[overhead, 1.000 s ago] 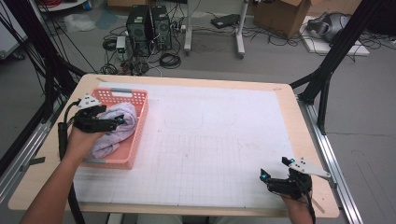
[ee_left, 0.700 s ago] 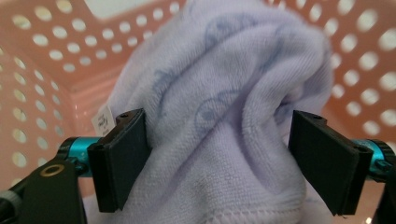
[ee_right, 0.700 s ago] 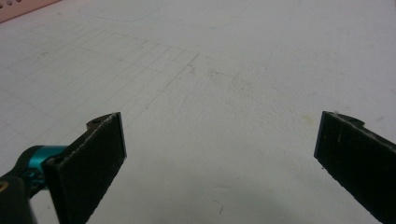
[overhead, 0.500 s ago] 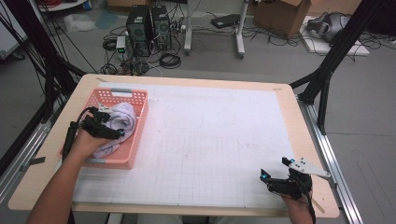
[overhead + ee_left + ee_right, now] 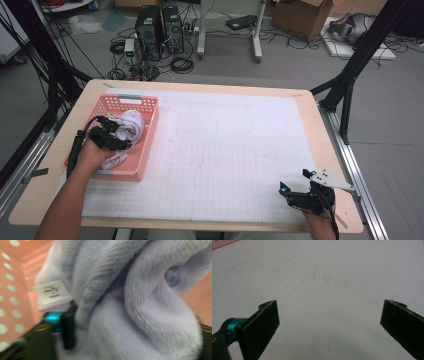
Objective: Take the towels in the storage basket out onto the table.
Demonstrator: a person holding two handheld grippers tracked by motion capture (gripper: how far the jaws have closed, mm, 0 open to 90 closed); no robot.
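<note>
- White gridded matting (image 5: 240,165) covered the table, with cables and computer towers (image 5: 160,27) on the floor beyond.
- Down went the left gripper (image 5: 107,137) into the pink basket (image 5: 145,145) compared with a second ago, when it hung above the pile. Its jaws had just been closing, and the pale lilac towel (image 5: 140,315) sat right between them!
- Judged from that, the grab was on: the plush cloth bulged between the jaws, one black pad (image 5: 68,327) already against a fold, though I couldn't tell whether the pinch was firm yet.
- Just beyond the left jaw lay the towel's white label (image 5: 51,292), then the basket's dotted wall.
- Over at the near right corner, the right gripper (image 5: 300,192) rested on the mat, jaws spread wide with nothing between them, well apart from the towel.
- Next move, I'd guess: finish the squeeze, then lift the towel clear.
</note>
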